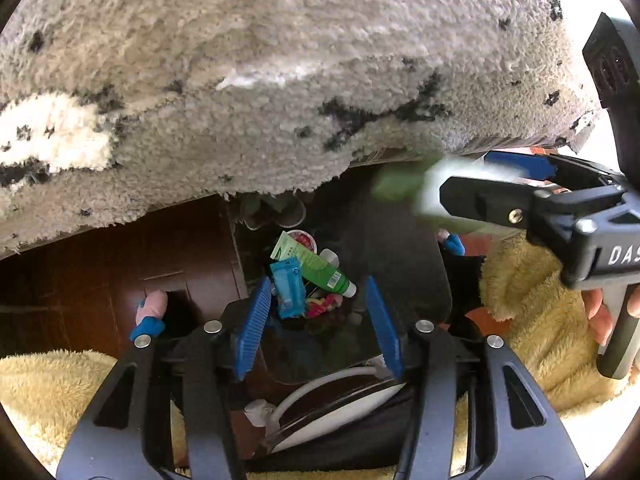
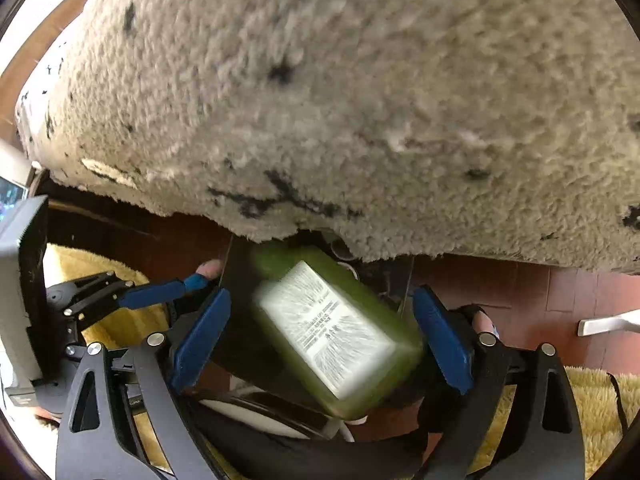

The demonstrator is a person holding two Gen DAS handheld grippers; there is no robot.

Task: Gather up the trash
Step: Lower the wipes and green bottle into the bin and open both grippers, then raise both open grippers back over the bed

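Note:
A green bottle with a white label is blurred, in the air between the open fingers of my right gripper, touching neither pad, above a dark bin. In the left wrist view the bottle shows as a green and white blur at the tip of the right gripper. My left gripper is open and empty above the bin, which holds a green tube, a blue packet and other trash.
A shaggy grey rug with black flecks fills the upper half of both views. Brown floor lies beside the bin. Yellow fleece sleeves sit at the sides. A white plate rim lies below the left fingers.

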